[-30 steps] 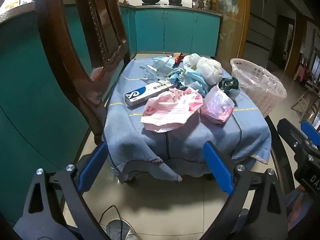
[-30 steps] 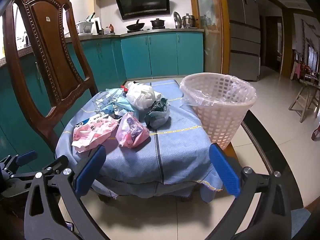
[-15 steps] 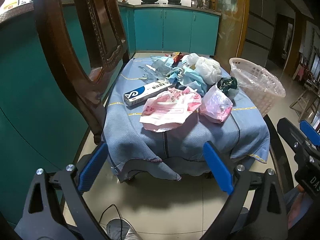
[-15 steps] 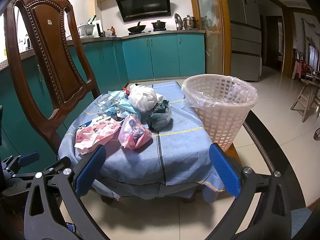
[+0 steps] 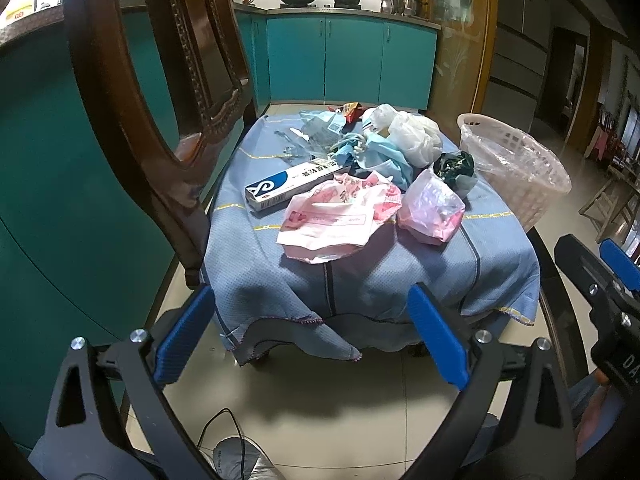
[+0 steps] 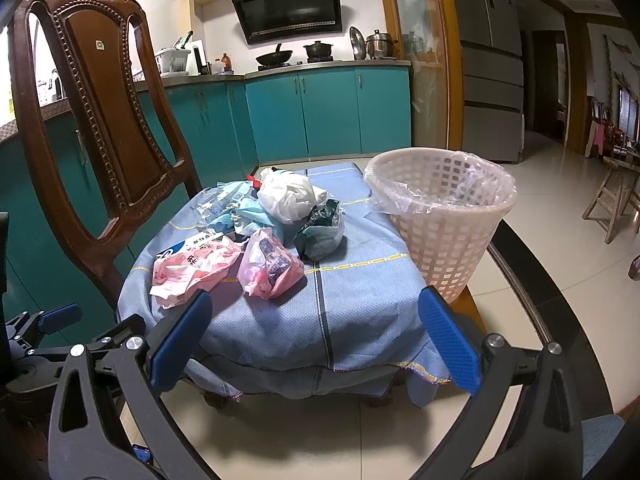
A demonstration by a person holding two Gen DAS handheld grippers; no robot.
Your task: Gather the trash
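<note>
A pile of trash lies on a chair seat covered with a blue cloth [image 5: 360, 272]: a flat pink wrapper [image 5: 336, 216], a pink bag [image 5: 432, 212], a white and blue box [image 5: 292, 184], a white bag [image 5: 416, 136] and a dark green bag [image 5: 454, 166]. A white lattice basket [image 6: 440, 216] with a clear liner stands on the seat's right side. My left gripper [image 5: 310, 336] is open and empty, short of the seat's front edge. My right gripper [image 6: 316, 344] is open and empty, also before the front edge.
The chair's carved wooden back [image 6: 100, 112] rises on the left. Teal kitchen cabinets [image 6: 320, 112] stand behind. A tiled floor [image 6: 320, 432] lies below the grippers. A wooden stool [image 6: 616, 196] stands far right. The right gripper's body shows in the left wrist view [image 5: 600, 292].
Both grippers have moved slightly closer to the seat and the trash appears a bit larger. Both stay open and empty.
</note>
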